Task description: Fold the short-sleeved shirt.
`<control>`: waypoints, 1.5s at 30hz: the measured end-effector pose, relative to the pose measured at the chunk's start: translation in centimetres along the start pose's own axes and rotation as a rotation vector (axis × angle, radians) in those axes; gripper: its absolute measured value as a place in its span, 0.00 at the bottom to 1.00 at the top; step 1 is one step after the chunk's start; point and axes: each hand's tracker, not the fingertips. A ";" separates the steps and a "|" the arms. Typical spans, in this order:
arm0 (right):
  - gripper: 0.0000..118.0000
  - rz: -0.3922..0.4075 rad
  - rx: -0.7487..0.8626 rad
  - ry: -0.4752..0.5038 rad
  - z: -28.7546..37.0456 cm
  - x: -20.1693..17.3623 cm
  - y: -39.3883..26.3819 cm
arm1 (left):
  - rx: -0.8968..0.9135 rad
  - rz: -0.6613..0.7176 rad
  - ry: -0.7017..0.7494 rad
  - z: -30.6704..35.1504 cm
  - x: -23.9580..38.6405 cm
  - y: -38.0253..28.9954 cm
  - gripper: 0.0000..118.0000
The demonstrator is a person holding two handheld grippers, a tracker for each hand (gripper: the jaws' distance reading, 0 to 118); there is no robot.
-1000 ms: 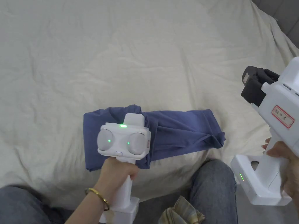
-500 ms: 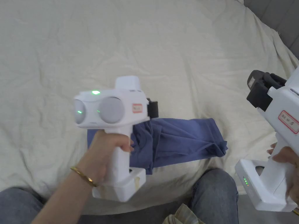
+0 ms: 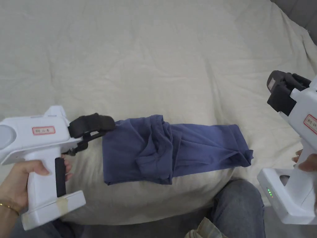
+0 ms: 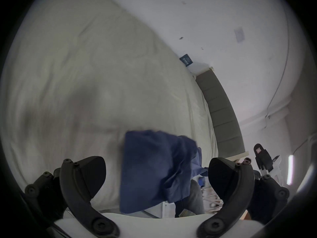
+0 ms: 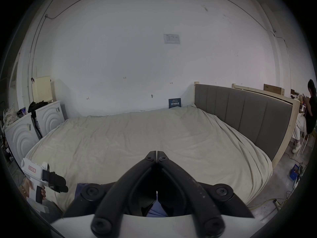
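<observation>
Your knees [image 3: 238,204] in grey jeans sit nearest, at the bed's near edge. A striped, folded bit of cloth [image 3: 202,229] shows between them; can't tell what it is.

Left hand-held gripper [image 3: 93,122]: held in your left hand [image 3: 15,179], body level, pointing right. Its tips sit just beside the shirt's left edge; contact can't be told from the head view. In the left gripper view its jaws stand spread wide, nothing between them, the shirt lying ahead.

Right hand-held gripper [image 3: 283,85]: held up at the right, well apart from the shirt. In the right gripper view its jaws are pressed together tip to tip, nothing pinched.

Blue short-sleeved shirt [image 3: 167,148]: lies on the cream bedsheet [image 3: 154,62] near the bed's front edge, folded into a long band running left to right. The left part is a thicker, rumpled stack of layers; the right end is thinner and bunched at its far corner.

Farther off, in the right gripper view: grey padded headboard [image 5: 243,107] at right, white wall [image 5: 137,52] behind, a person [image 5: 311,104] at the far right edge.
</observation>
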 end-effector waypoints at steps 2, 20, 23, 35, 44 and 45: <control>0.01 0.011 -0.008 -0.004 -0.2 -0.3 0.0 | -0.012 0.059 -0.047 -0.5 -1.9 -0.6 1.00; 0.01 0.029 -0.064 -0.040 -1.4 -0.5 -0.3 | -0.026 0.247 -0.118 -5.8 -2.7 -1.6 0.12; 0.01 0.026 -0.071 -0.040 -1.6 -0.3 -0.4 | -0.052 0.178 0.009 -5.7 -0.8 -0.6 0.11; 0.01 0.016 -0.055 0.006 -2.2 -0.7 0.1 | 0.122 0.181 0.450 4.2 -0.9 7.2 0.11; 0.01 -0.010 -0.046 0.054 -2.7 -2.0 0.1 | 0.201 -0.075 0.591 5.9 10.0 6.3 0.11; 0.01 -0.007 -0.042 0.060 -2.5 -2.1 0.2 | 0.188 -0.114 0.582 4.9 11.6 5.8 0.11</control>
